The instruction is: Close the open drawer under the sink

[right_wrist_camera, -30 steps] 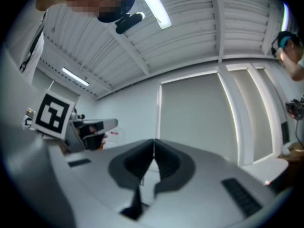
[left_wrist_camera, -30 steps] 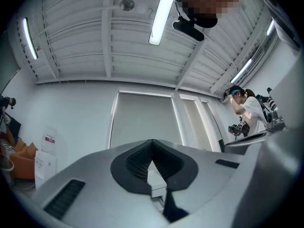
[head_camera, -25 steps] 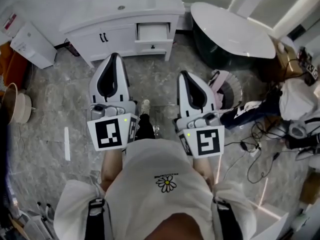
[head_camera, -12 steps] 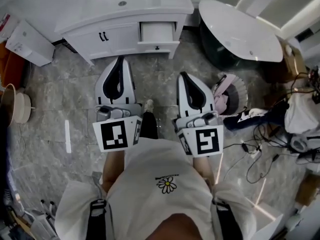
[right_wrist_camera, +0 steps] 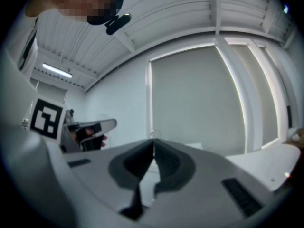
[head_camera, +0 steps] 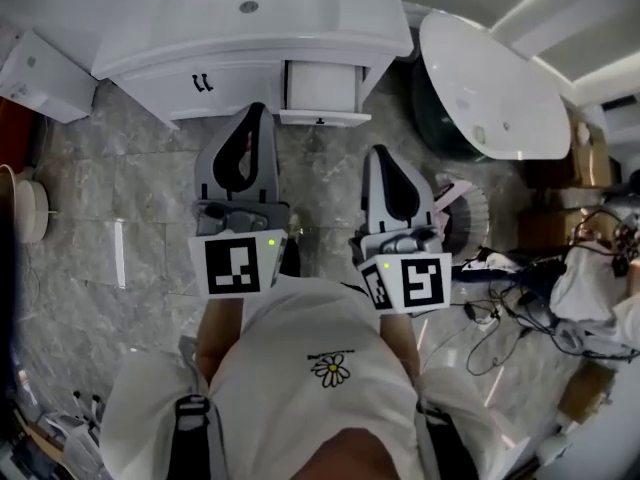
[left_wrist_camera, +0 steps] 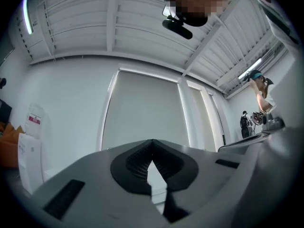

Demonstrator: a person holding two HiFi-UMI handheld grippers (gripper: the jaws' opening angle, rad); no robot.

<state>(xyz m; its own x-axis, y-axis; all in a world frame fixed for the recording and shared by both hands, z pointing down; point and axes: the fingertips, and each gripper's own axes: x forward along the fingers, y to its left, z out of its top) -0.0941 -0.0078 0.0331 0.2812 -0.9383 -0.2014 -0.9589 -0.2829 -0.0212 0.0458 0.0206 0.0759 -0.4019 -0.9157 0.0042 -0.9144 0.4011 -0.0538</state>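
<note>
Head view, steeply downward. Nearest, below the white shirt (head_camera: pixel 330 368), we hold the left gripper (head_camera: pixel 254 111) and the right gripper (head_camera: pixel 386 152) side by side above the grey marble floor (head_camera: pixel 120 198). Both pairs of jaws are pressed together at the tips with nothing between them. Beyond them the drawer (head_camera: pixel 320 90) stands pulled out of the white vanity (head_camera: pixel 230 73), under the sink (head_camera: pixel 250 8), its front panel just ahead of the gap between the grippers. Compared with a second ago, the vanity has drawn much closer, and the left gripper's tip now overlaps the cabinet's lower edge beside the drawer's left corner. We judge the approach nearly complete and the push not yet begun, since the drawer is still open. The gripper views confirm the closed jaws but aim above the drawer, showing only a pale wall, a blind and the ceiling. The right gripper view also catches the left gripper's marker cube (right_wrist_camera: pixel 46 118). Only the head view shows the drawer and the bathtub (head_camera: pixel 490 88) to its right.
</note>
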